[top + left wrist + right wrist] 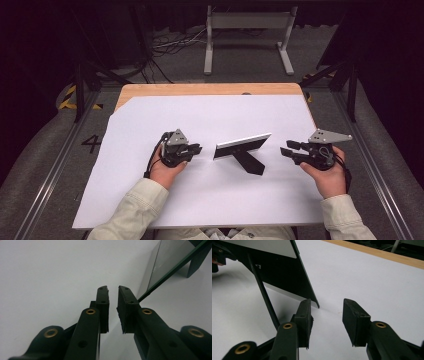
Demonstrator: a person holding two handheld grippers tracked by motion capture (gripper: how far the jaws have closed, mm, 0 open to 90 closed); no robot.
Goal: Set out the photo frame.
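Observation:
A small black picture frame (242, 146) stands upright in the middle of the white sheet (150, 195), propped on its black back leg (251, 163). My left gripper (199, 148) lies just left of it, its jaws a narrow gap apart with nothing between them. In the left gripper view the gripper (113, 287) points at the frame's glass front and edge (170, 260). My right gripper (286, 148) sits to the frame's right, open and empty. In the right gripper view the gripper (327, 301) is close to the frame's lower corner and dark back (284, 272).
The white sheet covers a wooden table whose far edge (200, 89) shows at the back. Beyond it a white metal stand (247, 30) and cables lie on the floor. Bare sheet lies all around the frame.

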